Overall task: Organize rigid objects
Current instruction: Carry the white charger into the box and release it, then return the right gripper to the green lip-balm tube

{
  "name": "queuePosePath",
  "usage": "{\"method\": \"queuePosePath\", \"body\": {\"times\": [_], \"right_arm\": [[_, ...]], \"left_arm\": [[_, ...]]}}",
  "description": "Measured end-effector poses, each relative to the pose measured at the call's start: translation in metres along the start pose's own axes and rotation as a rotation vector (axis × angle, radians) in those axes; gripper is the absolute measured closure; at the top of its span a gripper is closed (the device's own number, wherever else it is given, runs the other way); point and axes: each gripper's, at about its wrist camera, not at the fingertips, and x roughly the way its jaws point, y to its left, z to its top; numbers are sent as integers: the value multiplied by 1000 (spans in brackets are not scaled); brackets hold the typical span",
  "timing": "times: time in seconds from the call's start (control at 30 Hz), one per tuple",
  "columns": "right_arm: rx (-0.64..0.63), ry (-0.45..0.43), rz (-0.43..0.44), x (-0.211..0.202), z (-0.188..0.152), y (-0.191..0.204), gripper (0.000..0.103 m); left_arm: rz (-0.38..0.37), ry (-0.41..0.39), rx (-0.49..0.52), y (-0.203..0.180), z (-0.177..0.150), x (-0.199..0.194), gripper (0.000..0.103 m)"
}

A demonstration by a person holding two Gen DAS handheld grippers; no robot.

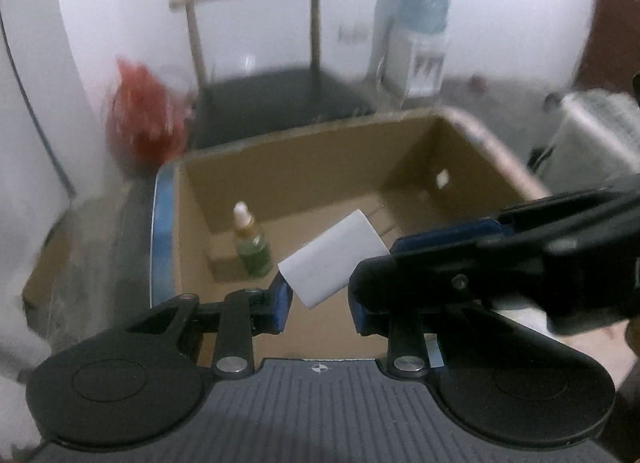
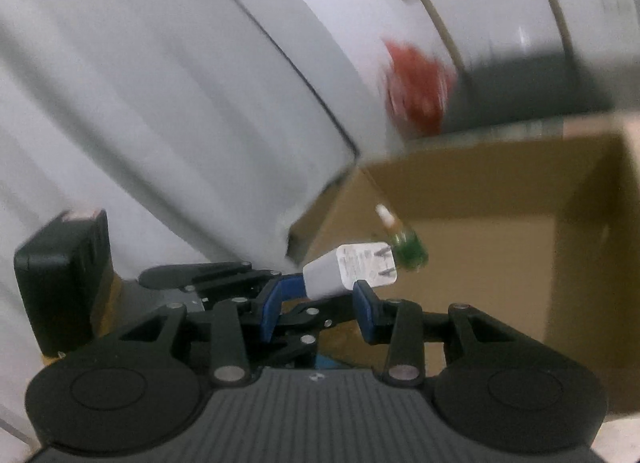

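A white plug-in charger (image 1: 334, 259) with two metal prongs hangs over an open cardboard box (image 1: 304, 151). In the left wrist view the charger sits between my left gripper's (image 1: 318, 299) blue pads, with gaps beside it. The right gripper comes in from the right. In the right wrist view the right gripper (image 2: 316, 303) pads close on the charger (image 2: 348, 269) and hold it above the box (image 2: 520, 167). A small green dropper bottle (image 1: 250, 245) stands inside the box near its left wall, also seen in the right wrist view (image 2: 404, 241).
A wooden-backed chair (image 1: 264, 59) stands behind the box. A red bag (image 1: 144, 119) sits left of it. A water dispenser (image 1: 416, 31) stands at the back right. A white radiator-like unit (image 1: 596, 131) is at the far right.
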Motion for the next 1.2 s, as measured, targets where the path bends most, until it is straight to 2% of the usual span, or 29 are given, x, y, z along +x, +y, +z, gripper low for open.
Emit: {"method": "queuePosePath", "body": {"times": [0.07, 0.13, 0.27, 0.37, 0.63, 0.77, 0.83, 0.93, 1.0, 1.1, 1.2], "right_arm": [[96, 56, 38, 21, 10, -24, 62], [165, 94, 46, 40, 16, -40, 62], [237, 141, 42, 60, 25, -61, 61], [261, 140, 57, 52, 16, -62, 61], [232, 61, 57, 3, 8, -58, 61], [192, 1, 46, -32, -5, -48, 61], [165, -34, 52, -48, -12, -40, 61], [96, -93, 50, -82, -35, -22, 61], [37, -130, 41, -103, -54, -9, 61], [-52, -170, -3, -129, -87, 10, 61], [-122, -194, -62, -141, -122, 22, 61]], "left_arm": [[-14, 66, -6, 6, 4, 20, 80], [-10, 101, 3, 5, 6, 30, 82], [39, 118, 63, -2, 13, 37, 83], [45, 109, 65, -1, 16, 34, 81], [24, 37, 64, -5, 16, 8, 78], [7, -28, 59, -7, 10, -20, 67], [-1, -71, 54, -9, 2, -39, 66], [-24, -149, 60, -13, -16, -70, 59], [-41, -201, 71, -18, -33, -90, 51], [-65, -256, 85, -28, -64, -108, 47], [-96, -267, 86, -37, -95, -111, 47]]}}
